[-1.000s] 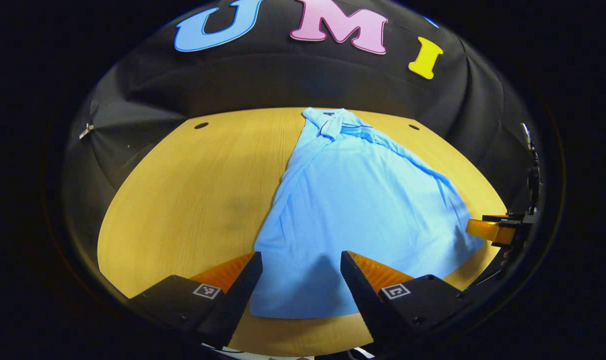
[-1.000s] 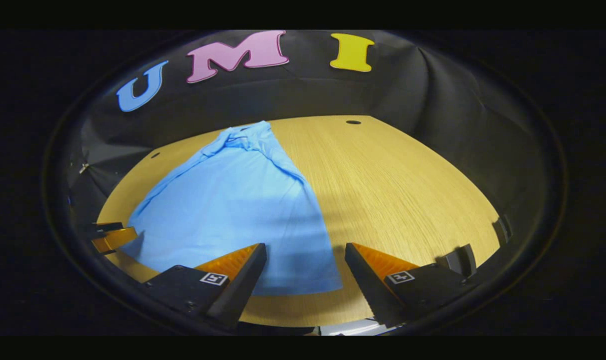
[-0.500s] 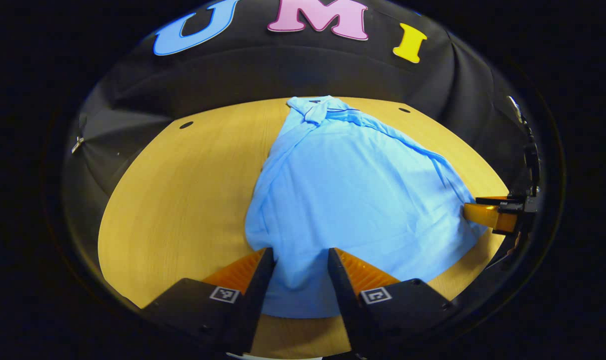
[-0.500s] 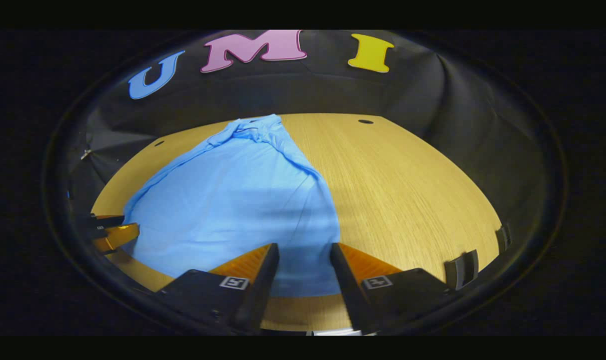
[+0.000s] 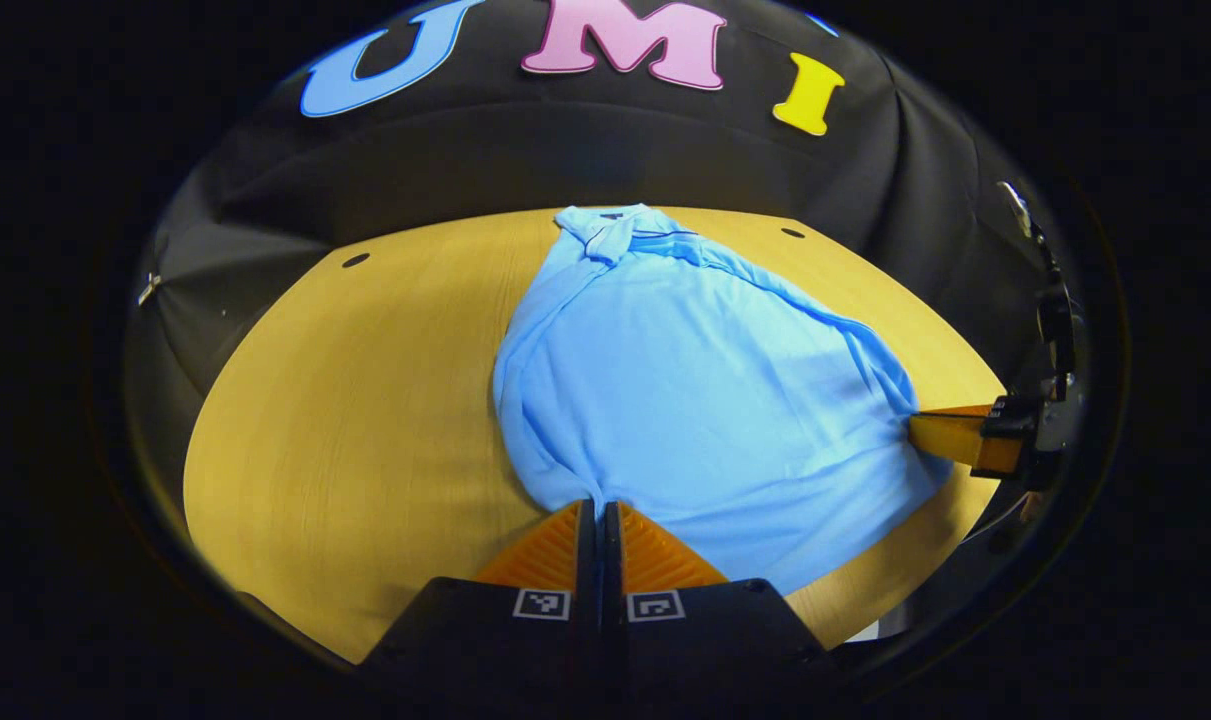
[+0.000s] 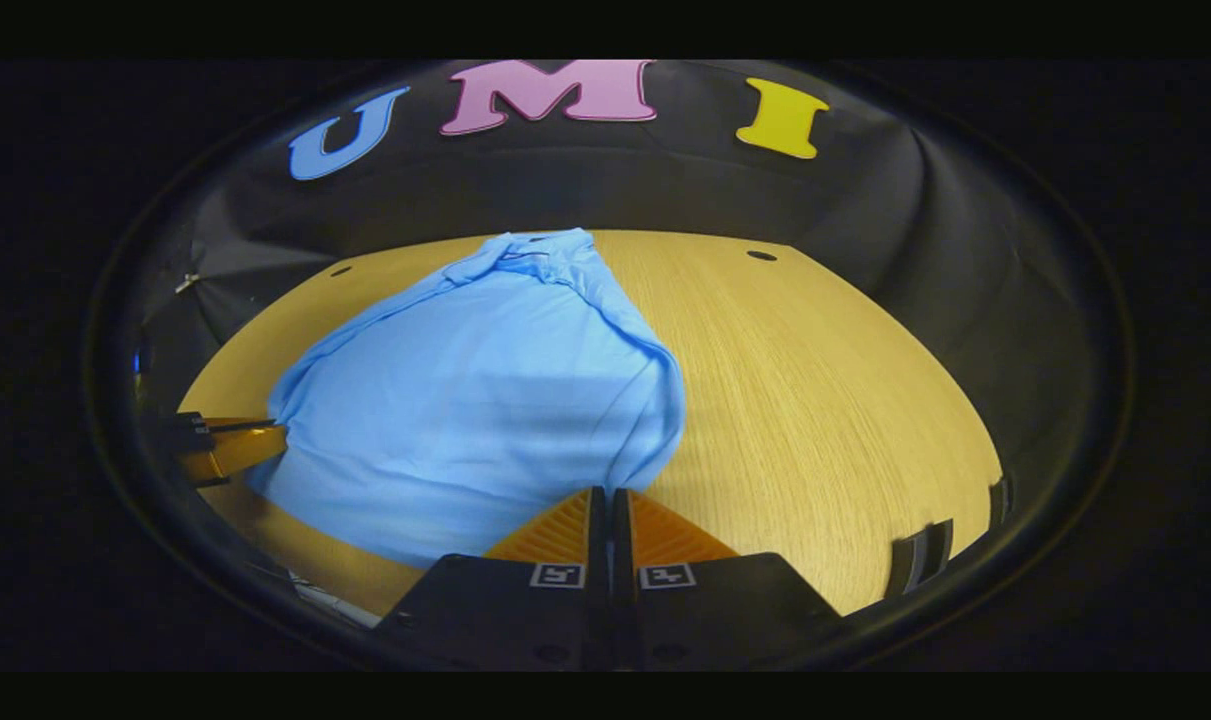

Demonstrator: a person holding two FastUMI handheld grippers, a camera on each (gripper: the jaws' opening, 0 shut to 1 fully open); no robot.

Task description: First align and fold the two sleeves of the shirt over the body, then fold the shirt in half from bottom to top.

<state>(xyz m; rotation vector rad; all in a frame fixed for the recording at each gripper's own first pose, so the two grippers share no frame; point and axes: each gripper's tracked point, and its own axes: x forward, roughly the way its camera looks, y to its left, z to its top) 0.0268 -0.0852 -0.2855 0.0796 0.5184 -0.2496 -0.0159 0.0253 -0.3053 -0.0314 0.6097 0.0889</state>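
**Two grippers pinched on one shirt's near corners**

Two grippers, each with its two fingers drawn together on cloth: in the left gripper view the left gripper (image 5: pixel 600 508) pinches the near left corner of the shirt (image 5: pixel 695 390), the fabric gathered into a small peak right at the fingertips; in the right gripper view the right gripper (image 6: pixel 610 495) pinches the near right corner the same way, the hem puckering toward the tips.

One shirt, light blue, lies on one wooden table (image 5: pixel 365 400); its collar (image 5: pixel 605 225) points to the far edge, its hem lies nearest the grippers; both sleeves appear folded in over the body, so the outline narrows toward the collar. The near hem is bunched up at both corners, and the cloth between them lies in soft wrinkles.

Each view also catches the other gripper at the shirt's opposite near corner: at the right edge in the left gripper view, at the left edge in the right gripper view, its fingers touching the cloth.

Two small dark holes (image 5: pixel 355 260) sit near the table's far edge, one on each side of the collar; black cloth walls the booth behind.
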